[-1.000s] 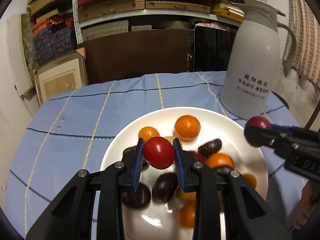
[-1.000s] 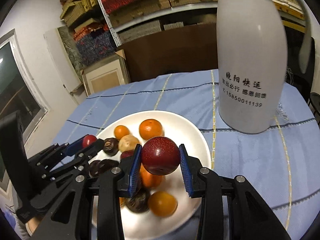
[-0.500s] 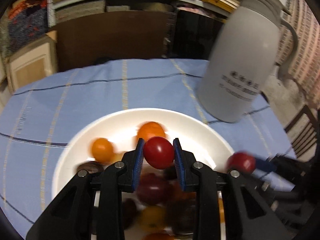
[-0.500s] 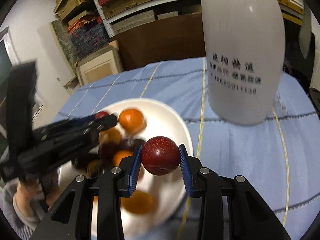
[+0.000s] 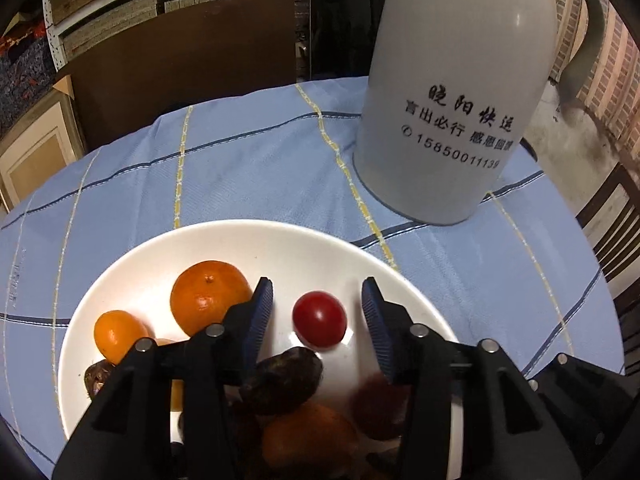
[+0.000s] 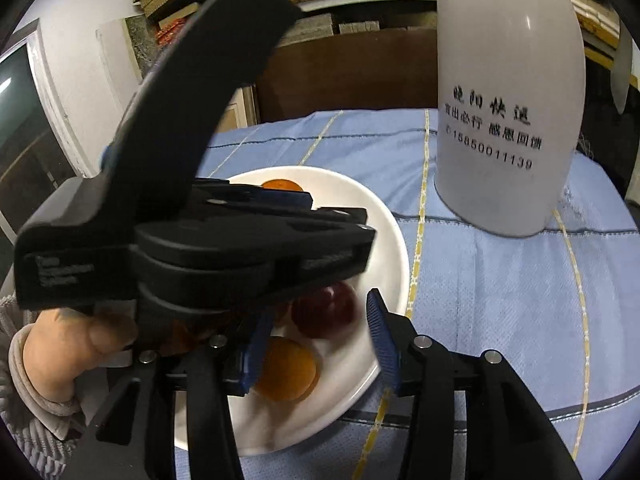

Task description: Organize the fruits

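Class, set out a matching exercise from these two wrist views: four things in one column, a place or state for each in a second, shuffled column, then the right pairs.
Things
1. red cherry tomato
2. grey thermos jug
3. large orange
4. left gripper

Places or states
A. standing on the blue checked tablecloth, beyond the white plate
B. open, holding nothing
C. on the plate, between the open blue pads
D. on the plate, left of the left pad

Pairs: 1-C, 2-A, 3-D, 4-B
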### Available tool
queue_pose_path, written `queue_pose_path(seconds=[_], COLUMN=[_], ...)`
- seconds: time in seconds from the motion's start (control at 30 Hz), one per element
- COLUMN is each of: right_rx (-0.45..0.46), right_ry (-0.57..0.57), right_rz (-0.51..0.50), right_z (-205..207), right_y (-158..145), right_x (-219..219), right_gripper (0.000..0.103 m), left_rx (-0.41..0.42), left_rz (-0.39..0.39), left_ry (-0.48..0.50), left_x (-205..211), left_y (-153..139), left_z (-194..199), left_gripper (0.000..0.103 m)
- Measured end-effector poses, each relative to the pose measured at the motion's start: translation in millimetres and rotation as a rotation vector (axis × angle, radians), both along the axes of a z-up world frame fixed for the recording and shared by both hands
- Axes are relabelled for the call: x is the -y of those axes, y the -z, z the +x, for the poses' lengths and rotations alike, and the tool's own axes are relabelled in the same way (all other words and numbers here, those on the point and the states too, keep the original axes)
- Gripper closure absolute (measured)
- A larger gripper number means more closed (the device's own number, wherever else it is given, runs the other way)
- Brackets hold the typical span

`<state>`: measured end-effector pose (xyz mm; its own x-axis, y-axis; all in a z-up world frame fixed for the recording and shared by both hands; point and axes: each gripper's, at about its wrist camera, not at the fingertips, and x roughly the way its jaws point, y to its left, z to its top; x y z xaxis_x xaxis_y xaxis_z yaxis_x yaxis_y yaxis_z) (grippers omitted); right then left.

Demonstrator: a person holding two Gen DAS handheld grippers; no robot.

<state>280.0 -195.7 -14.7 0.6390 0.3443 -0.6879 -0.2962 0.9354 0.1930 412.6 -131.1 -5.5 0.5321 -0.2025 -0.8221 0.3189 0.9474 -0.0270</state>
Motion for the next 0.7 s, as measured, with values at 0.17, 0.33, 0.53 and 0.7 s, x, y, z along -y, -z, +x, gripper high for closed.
queue_pose_path(seconds=[0.17, 0.33, 0.53, 0.7], right_rx=[0.027, 0.059, 0.124, 0.173], right_ry=[0.003, 0.013, 0.011, -0.005], right_rz=[0.003, 0.04, 0.101, 0.133], right_z=[-7, -27, -70, -115], right_y=[-13, -35, -73, -101], right_x=[4, 9, 13, 14], right_gripper=[0.055, 0.055, 0.055, 0.055], left_rx=[0.031, 0.085, 0.194, 0.255], left_rz=[0.008, 0.015, 0.045, 0.05], left_ry=[-0.008, -0.053, -0.136, -0.178], left_x=[-6, -25, -62, -86], left_y=[-14, -45, -90, -118], left_z=[-8, -33, -97, -162], left_gripper=[0.054, 0.051, 0.042, 0.037])
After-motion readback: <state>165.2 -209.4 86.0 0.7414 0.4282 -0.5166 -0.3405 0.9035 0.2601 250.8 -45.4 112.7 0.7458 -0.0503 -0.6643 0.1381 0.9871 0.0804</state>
